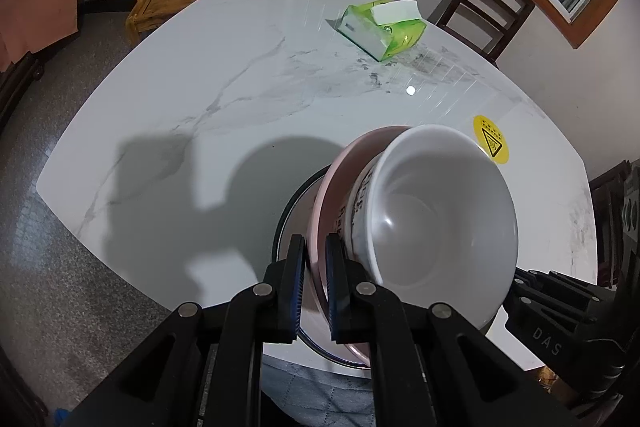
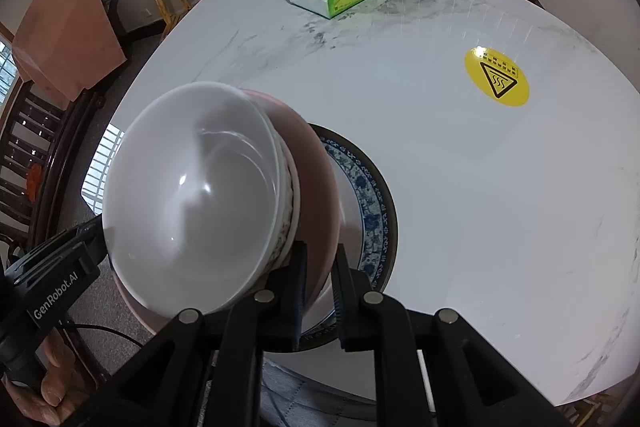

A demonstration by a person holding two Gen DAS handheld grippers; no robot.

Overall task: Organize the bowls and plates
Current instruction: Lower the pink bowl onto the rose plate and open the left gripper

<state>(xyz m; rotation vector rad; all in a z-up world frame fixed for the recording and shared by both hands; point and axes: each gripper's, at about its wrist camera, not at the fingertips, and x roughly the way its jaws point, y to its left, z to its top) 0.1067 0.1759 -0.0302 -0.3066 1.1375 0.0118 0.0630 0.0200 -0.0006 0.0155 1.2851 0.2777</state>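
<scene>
- The pink plate point(image 2: 316, 183), carrying the white bowl point(image 2: 192, 187), hangs tilted just above the blue-patterned plate point(image 2: 374, 195) on the marble table point(image 2: 460, 187).
- Left gripper point(image 1: 315, 267) and right gripper point(image 2: 320, 275) each pinch the pink plate's rim.
- Level both sides together and lower evenly, or the bowl may slide.

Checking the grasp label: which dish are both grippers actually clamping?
The pink plate: left gripper and right gripper both pinch its rim. The white bowl sits on it; the blue-patterned plate lies beneath on the table.
</scene>
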